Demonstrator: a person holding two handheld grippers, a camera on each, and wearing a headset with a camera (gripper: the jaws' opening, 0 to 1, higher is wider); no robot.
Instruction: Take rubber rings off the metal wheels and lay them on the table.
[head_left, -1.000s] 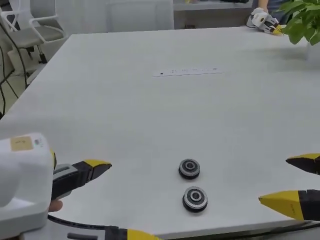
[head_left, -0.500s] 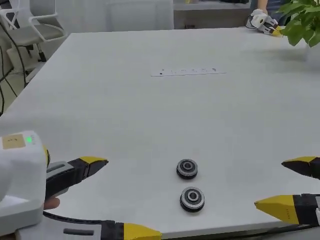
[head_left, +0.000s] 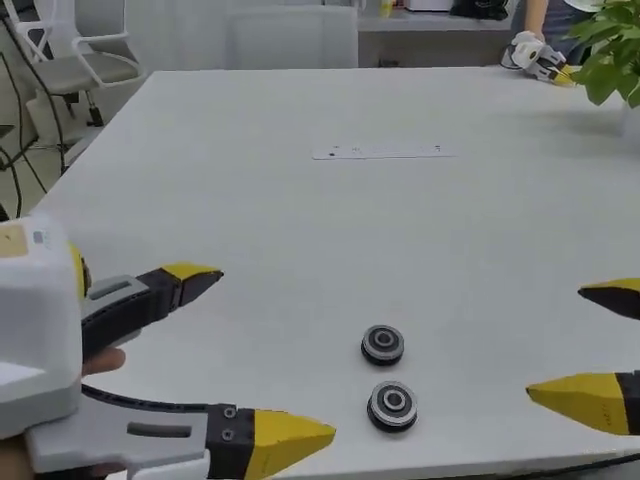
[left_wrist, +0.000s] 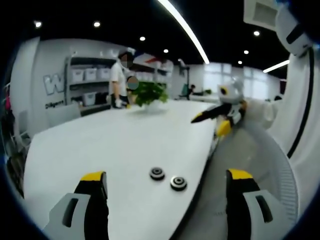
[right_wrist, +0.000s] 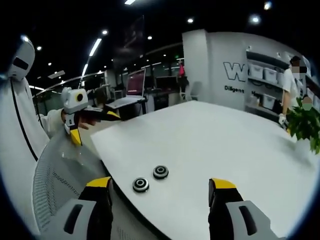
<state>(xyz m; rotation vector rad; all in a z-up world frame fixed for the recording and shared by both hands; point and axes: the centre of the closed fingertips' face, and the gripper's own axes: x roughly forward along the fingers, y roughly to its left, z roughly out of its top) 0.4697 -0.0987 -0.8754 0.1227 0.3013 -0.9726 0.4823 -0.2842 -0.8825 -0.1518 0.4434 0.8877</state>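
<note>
Left hand-held gripper (head_left: 260, 352) and right hand-held gripper (head_left: 558, 342) are both wide open and holding nothing, low over the bench (head_left: 350, 230). The far wheel (head_left: 383, 344) and near wheel (head_left: 392, 406) sit side by side between them, closer to the left one, with the dark rubber rings (head_left: 366, 349) on.

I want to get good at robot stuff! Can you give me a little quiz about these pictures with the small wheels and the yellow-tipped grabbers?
1. How many metal wheels lie on the table?
2. True or false: the left gripper is shut on a wheel.
3. Where are the wheels? A: on the table, between the left gripper and the right gripper. B: in a box. C: on a plate.

Key: 1: two. 2: false, its jaws stand open and hold nothing. 3: A.
</note>
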